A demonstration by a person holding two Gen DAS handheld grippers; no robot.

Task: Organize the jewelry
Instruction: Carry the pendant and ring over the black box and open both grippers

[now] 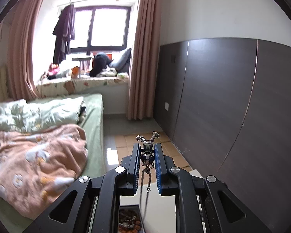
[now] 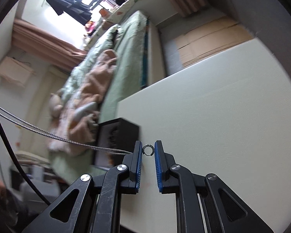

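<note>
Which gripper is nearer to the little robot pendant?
Left. The left gripper clamps the robot pendant between its pads. The right gripper is apart, holding the far end of the chain by a small ring.

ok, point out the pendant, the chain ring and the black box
pendant (image 1: 147, 151): left wrist view, its metal body between the pads.
ring (image 2: 148, 150): right wrist view, the ring's rim between the pads.
box (image 2: 118, 134): right wrist view, its dark side wall.

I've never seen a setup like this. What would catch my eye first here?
Probably the little metal figure pendant pinched between the left tongs, its chain dangling over a white table. Next, the small ring at the end of the chain between the right tongs, near a black box.
</note>
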